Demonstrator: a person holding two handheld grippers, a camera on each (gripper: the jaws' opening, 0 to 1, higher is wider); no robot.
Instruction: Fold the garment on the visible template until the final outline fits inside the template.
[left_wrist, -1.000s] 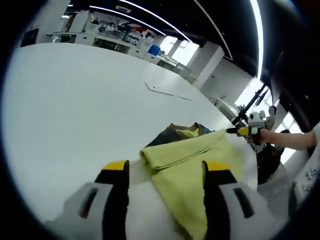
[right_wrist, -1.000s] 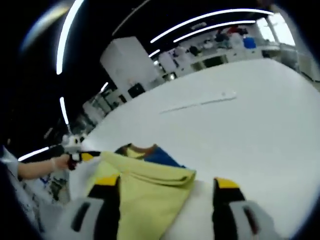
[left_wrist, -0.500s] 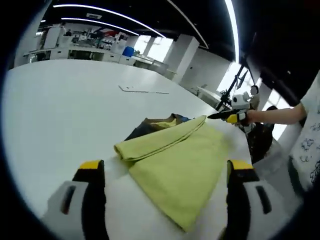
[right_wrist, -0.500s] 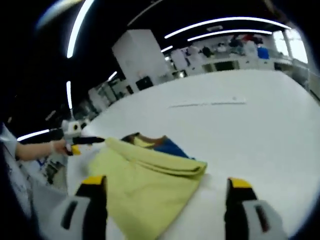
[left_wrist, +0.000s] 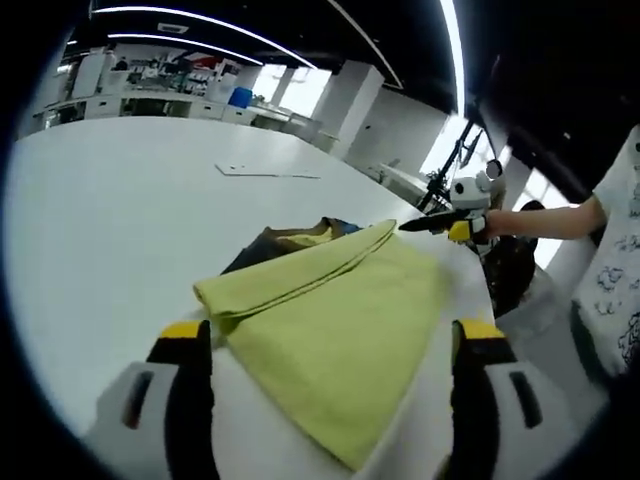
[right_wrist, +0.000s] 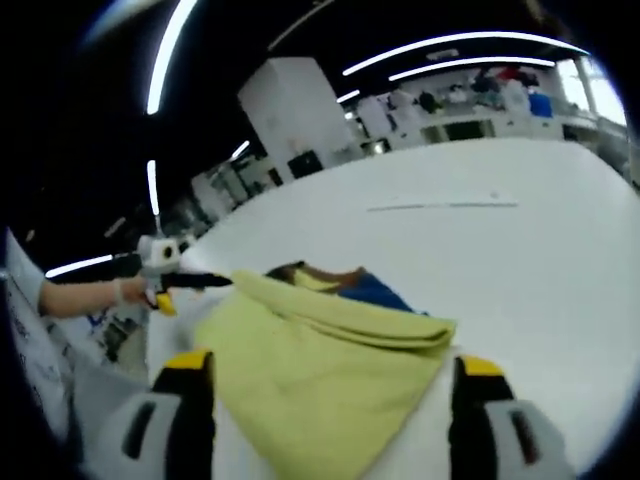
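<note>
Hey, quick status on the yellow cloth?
Both grippers open, clear of fabric. Folded yellow-green garment lies on white table, darker clothing beneath. Nothing in the way.

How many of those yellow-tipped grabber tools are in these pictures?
2. The left gripper has its jaws at the bottom of the left gripper view, apart over the yellow-green garment. The right gripper has its jaws at the bottom of the right gripper view, also apart.

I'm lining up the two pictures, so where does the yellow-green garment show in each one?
Left gripper view: the yellow-green garment lies at lower centre, between the claw's jaws.
Right gripper view: it lies at lower centre too.
Shared landmark: the dark garment just behind it.
</note>
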